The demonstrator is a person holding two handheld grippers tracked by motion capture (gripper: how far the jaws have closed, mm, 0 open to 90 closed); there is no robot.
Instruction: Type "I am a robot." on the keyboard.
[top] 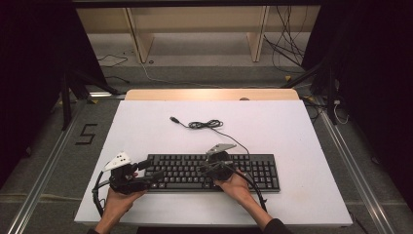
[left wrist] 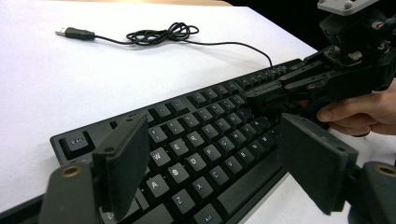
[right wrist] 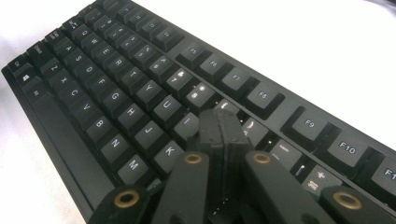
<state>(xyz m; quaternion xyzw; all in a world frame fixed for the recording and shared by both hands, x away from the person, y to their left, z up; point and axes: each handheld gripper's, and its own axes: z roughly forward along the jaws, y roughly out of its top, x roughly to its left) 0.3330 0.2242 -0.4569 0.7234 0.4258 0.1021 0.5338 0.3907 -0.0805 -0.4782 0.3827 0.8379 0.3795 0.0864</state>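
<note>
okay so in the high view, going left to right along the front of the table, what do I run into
left claw → black keyboard, with the right claw shut over its middle keys → bare white table.

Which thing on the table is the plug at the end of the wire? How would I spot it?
Start at the black keyboard lying on the white table. A thin black cable runs away from the keyboard's far edge into a tangled little bundle. Just past the bundle the wire ends in the USB plug, the one small stubby piece with a silver metal tip, lying alone on bare white.
</note>
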